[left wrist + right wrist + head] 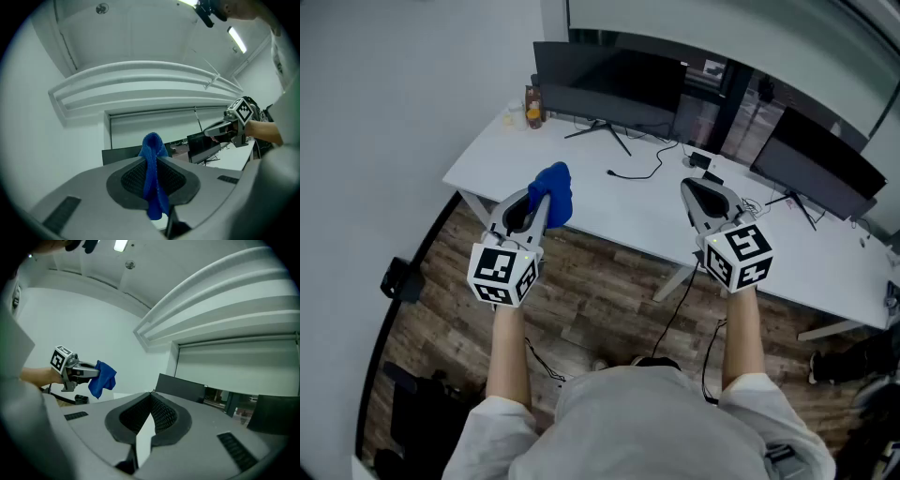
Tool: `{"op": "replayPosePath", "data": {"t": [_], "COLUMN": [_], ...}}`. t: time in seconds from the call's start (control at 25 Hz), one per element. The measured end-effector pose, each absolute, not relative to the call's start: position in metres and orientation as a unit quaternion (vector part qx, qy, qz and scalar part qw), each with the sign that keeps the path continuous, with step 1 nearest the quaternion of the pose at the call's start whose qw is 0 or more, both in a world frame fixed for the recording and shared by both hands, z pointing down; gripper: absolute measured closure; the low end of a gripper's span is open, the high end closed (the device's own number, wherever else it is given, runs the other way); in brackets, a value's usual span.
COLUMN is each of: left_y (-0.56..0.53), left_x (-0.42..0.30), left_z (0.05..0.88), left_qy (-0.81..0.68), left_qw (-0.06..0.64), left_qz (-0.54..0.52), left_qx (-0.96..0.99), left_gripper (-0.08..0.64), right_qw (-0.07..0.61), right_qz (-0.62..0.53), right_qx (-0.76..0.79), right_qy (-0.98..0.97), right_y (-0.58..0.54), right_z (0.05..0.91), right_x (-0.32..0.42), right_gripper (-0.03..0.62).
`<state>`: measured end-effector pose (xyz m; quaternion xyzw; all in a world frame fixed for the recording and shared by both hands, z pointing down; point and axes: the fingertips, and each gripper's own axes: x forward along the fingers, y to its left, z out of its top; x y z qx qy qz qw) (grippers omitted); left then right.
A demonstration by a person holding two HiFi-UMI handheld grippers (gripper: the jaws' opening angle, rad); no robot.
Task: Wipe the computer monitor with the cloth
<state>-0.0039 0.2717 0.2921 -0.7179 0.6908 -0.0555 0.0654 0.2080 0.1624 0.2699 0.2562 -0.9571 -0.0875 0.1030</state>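
Note:
A blue cloth (553, 192) is pinched in my left gripper (536, 202), which is shut on it and held up over the white desk's (623, 211) near left edge. In the left gripper view the cloth (152, 173) runs between the closed jaws and bunches above their tips. My right gripper (692, 187) is shut with nothing in it, over the desk's middle. A dark monitor (609, 84) stands at the back left of the desk, well beyond both grippers. A second monitor (830, 164) stands at the right. The right gripper view shows the left gripper (91, 373) with the cloth (103, 378).
A black cable (637, 172) lies on the desk before the left monitor's stand (602, 131). Small bottles (532, 106) sit at the back left corner. A small device (703, 161) lies between the monitors. Wooden floor (609, 300) and a desk leg are below me.

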Motion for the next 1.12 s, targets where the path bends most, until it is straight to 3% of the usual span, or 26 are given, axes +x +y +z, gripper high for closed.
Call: {"op": "replayPosePath", "data": {"t": [0.64,1.12], "left_y": [0.254,0.126], "left_x": [-0.069,-0.109], "left_z": [0.319,0.336], "left_qy": [0.694,0.686], "left_qw": [0.044,0.028], "left_qz": [-0.054,-0.080], "left_qx": [-0.717,-0.723], "left_gripper": [0.499,0.499], "right_qw": [0.050,0.061], "right_qz": [-0.051,-0.049], "right_qx": [0.270,0.254], "right_qy": [-0.960,-0.964], "right_y": [0.141,0.014], "right_z": [0.271,0.288], "right_x": [0.151,0.104], "right_gripper": [0.578,0.579]}}
